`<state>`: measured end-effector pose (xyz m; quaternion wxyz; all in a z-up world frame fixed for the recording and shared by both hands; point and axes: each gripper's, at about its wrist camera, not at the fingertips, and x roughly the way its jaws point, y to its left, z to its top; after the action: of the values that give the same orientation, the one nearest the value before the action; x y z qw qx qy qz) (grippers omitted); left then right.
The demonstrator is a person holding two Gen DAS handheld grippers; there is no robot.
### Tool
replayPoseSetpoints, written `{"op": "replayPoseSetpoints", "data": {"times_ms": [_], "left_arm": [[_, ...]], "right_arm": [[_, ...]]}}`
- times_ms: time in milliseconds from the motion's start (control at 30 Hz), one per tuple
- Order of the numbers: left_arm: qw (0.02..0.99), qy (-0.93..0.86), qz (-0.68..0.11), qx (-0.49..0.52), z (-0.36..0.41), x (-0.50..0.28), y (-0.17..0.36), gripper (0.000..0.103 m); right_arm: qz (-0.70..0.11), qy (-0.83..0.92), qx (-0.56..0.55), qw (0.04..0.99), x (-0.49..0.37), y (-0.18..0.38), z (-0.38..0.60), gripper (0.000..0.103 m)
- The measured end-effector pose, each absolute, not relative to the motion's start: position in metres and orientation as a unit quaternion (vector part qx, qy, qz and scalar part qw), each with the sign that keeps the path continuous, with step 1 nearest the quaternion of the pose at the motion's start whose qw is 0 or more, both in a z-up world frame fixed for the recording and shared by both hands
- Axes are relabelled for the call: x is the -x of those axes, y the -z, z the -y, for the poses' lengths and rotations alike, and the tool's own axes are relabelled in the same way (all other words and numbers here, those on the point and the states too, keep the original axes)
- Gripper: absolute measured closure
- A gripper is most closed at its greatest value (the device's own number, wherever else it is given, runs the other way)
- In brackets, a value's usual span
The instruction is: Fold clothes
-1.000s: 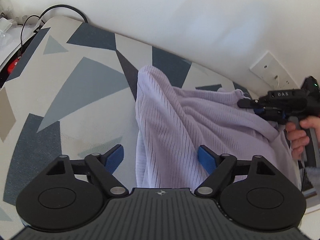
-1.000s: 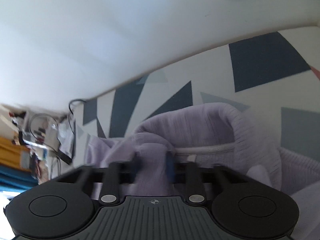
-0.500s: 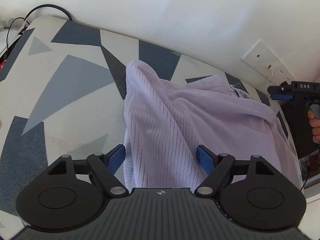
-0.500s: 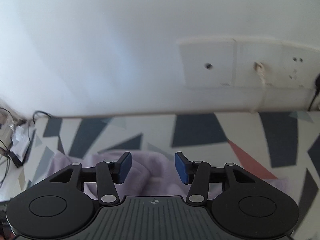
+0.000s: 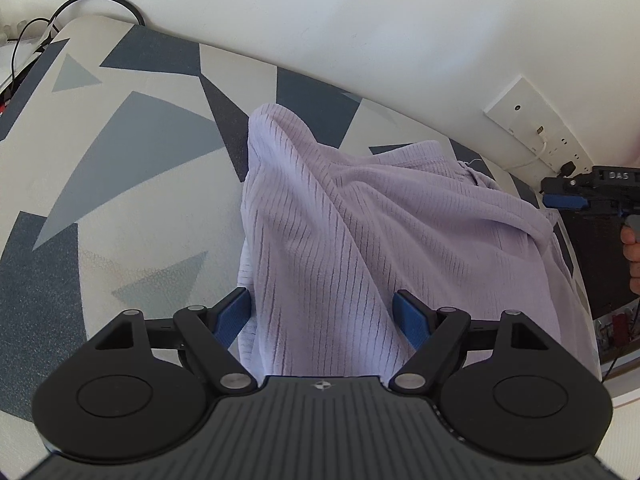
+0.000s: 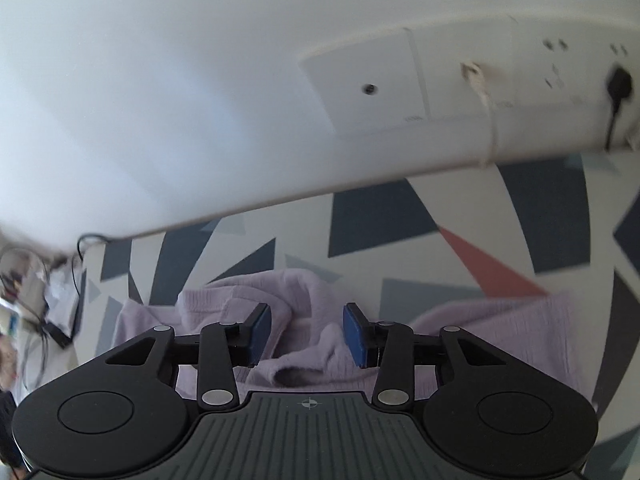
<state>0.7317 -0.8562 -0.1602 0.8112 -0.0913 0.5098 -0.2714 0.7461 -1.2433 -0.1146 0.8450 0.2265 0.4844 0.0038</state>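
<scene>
A lilac ribbed garment (image 5: 360, 220) lies rumpled on a surface patterned with grey and blue triangles (image 5: 120, 140). My left gripper (image 5: 322, 314) stands wide open low over the garment's near end. The cloth runs between its blue pads, which do not press on it. In the right wrist view my right gripper (image 6: 307, 334) hovers above the garment's (image 6: 300, 292) bunched folds. Its jaws are partly apart and closing, with nothing gripped between them. In the left wrist view the right gripper (image 5: 560, 196) shows at the far right, past the cloth's edge, held by a hand (image 5: 632, 256).
A white wall runs close behind the surface, with a socket plate (image 5: 536, 128) and plugged cables (image 6: 618, 80). A black cable (image 5: 100, 0) loops at the far left corner. Clutter and wires (image 6: 48, 304) sit beyond the left end.
The right gripper let go of the raised fold, opened, and drew up and away to the right. The garment has settled lower. The left gripper has hardly moved.
</scene>
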Motion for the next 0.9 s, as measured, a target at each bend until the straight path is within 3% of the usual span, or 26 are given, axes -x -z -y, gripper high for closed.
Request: {"op": "replayPoseSetpoints", "data": {"times_ms": [167,233,333,533,767,900], "left_arm": [[0.811,0.268,-0.511,0.095,0.856,-0.731,0.161,0.023],[0.812,0.269,-0.509,0.095,0.857,-0.729,0.161,0.023],[0.813,0.268,-0.508,0.094,0.857,-0.727,0.163,0.023],[0.816,0.261,-0.506,0.099,0.858,-0.725,0.164,0.023],[0.821,0.257,-0.501,0.094,0.857,-0.724,0.158,0.023],[0.830,0.267,-0.479,0.099,0.847,-0.725,0.143,0.023]], "right_arm": [[-0.561,-0.019,-0.183,0.807,-0.767,0.145,1.236,0.068],[-0.567,-0.046,-0.191,0.800,-0.765,0.146,1.236,0.094],[-0.518,-0.088,-0.187,0.830,-0.757,0.123,1.236,0.095],[-0.420,-0.154,-0.146,0.883,-0.765,0.096,1.230,0.096],[-0.475,-0.139,-0.087,0.864,-0.804,0.163,1.200,0.094],[-0.454,-0.122,-0.121,0.874,-0.798,0.143,1.209,0.071]]}}
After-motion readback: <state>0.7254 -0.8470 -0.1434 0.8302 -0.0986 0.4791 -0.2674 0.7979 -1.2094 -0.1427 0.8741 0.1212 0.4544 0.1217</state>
